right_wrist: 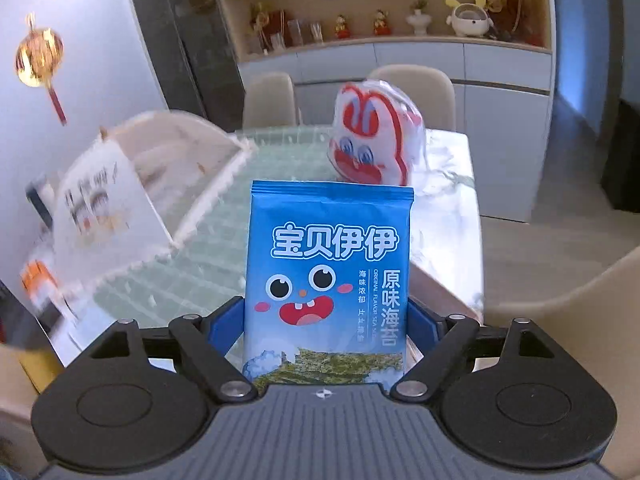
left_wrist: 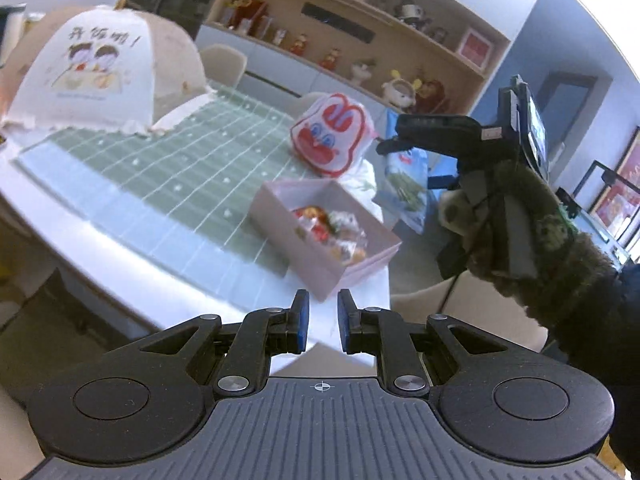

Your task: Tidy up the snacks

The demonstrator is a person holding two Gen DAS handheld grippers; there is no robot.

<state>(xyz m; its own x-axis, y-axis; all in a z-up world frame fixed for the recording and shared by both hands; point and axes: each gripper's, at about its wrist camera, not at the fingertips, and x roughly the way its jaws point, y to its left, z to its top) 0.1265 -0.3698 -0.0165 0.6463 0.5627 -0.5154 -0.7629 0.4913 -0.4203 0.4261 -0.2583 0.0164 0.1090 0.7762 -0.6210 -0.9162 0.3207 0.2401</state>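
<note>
My right gripper [right_wrist: 326,312] is shut on a blue seaweed snack packet [right_wrist: 330,276], held upright above the table's near edge. In the left wrist view the same gripper [left_wrist: 390,140] hangs in the air to the right of the table with the packet [left_wrist: 404,184] below it. A pink box [left_wrist: 324,236] with several wrapped candies stands at the table's right corner. A white and red rabbit-face bag [left_wrist: 330,136] stands behind the box; it also shows in the right wrist view [right_wrist: 374,138]. My left gripper [left_wrist: 323,320] is empty, its blue pads a narrow gap apart, just before the box.
A domed mesh food cover [left_wrist: 104,68] sits on the green checked table mat [left_wrist: 160,168] at the left. Beige chairs [right_wrist: 412,92] stand behind the table and one [right_wrist: 568,316] at the right. A shelf wall with figurines [left_wrist: 360,52] lies beyond.
</note>
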